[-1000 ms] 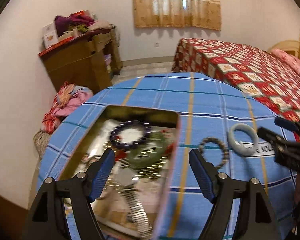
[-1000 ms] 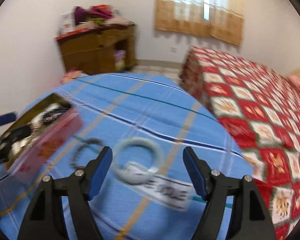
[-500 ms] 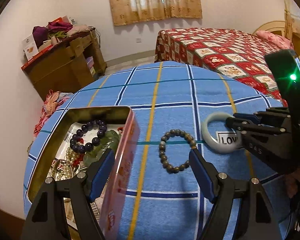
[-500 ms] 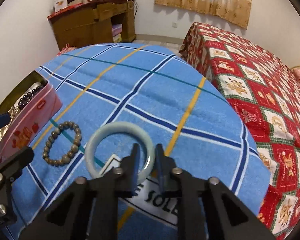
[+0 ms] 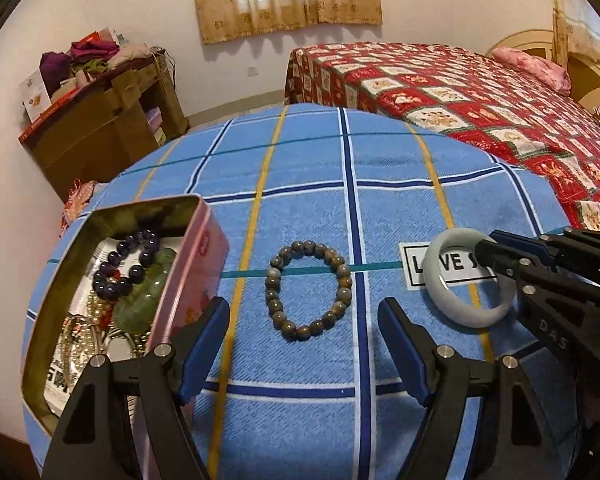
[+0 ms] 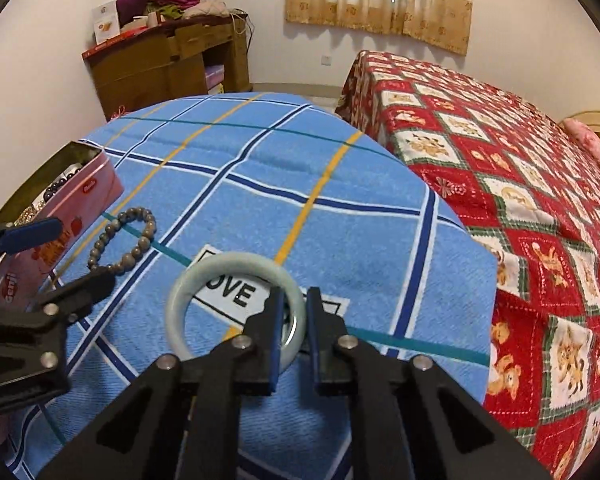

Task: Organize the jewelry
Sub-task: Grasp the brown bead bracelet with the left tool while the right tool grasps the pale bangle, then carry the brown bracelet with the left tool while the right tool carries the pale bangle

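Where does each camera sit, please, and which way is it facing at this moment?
Left wrist: on the open left gripper, facing the brown beaded bracelet on the blue checked cloth; pink metal tin at its left; the right gripper enters at its right.
Right wrist: on the right gripper, shut on the pale green jade bangle; the left gripper enters at its left.
Shared: bracelet, bangle, tin, cloth, red patterned bed, wooden desk.

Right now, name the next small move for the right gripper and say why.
Probably lift the pale bangle straight up. The right gripper is shut on its rim, yet it seems to rest on the blue cloth. The open tin lies to the left, past the bead bracelet.
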